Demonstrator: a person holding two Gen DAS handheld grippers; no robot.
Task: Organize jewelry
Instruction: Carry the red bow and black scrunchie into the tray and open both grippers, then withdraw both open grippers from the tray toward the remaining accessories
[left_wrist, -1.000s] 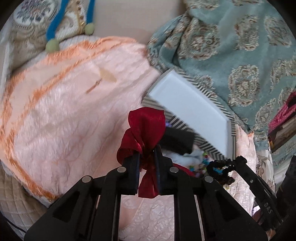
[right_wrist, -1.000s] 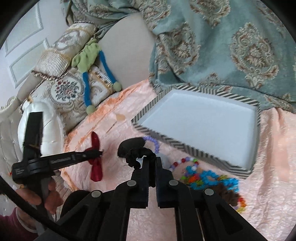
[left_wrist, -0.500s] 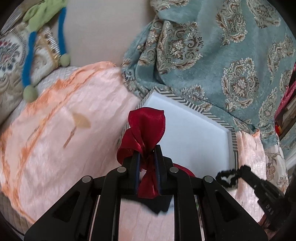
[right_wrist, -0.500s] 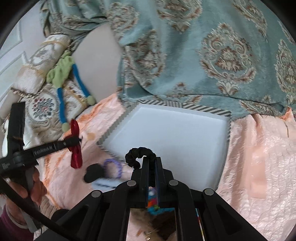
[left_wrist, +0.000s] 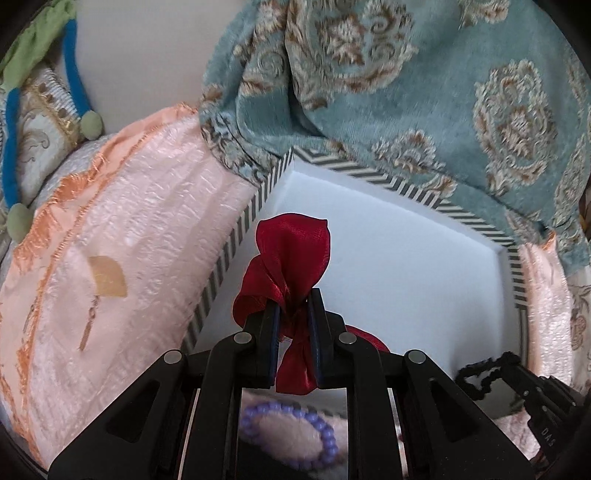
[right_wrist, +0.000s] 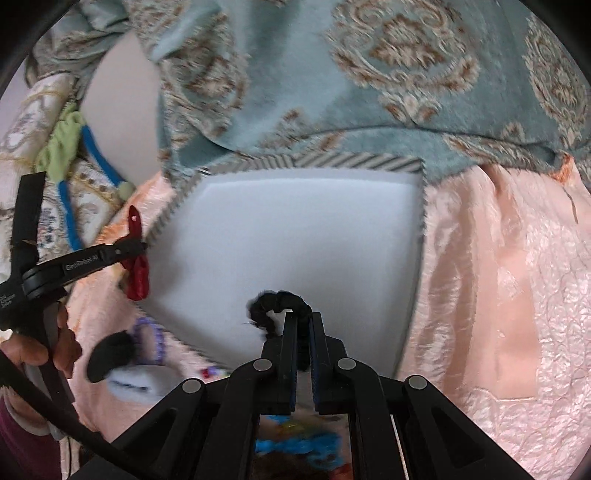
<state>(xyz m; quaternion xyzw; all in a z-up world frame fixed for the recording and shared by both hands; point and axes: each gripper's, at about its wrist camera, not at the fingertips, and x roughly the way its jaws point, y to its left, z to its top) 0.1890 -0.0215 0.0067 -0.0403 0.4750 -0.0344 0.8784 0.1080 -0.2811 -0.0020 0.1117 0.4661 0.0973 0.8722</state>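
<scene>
Left gripper (left_wrist: 293, 314) clamped on red bow (left_wrist: 291, 258), sheer ribbon, over the tray's (left_wrist: 236, 236) left edge. Right gripper (right_wrist: 303, 321) clamped on black scrunchie (right_wrist: 275, 301) above the tray's near edge. Purple bead bracelet (left_wrist: 291, 435) half hidden behind left fingers; bright blurred beads under right gripper, probably bracelets.

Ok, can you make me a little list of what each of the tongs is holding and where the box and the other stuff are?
left tongs: shut on the red ribbon, held over the near left part of the box
right tongs: shut on the black hair tie, over the near edge of the box
box: white inside, striped rim, nothing in it yet
purple bead bracelet: lying on the pink blanket, outside the box
blue patterned cloth: draped behind the box
</scene>
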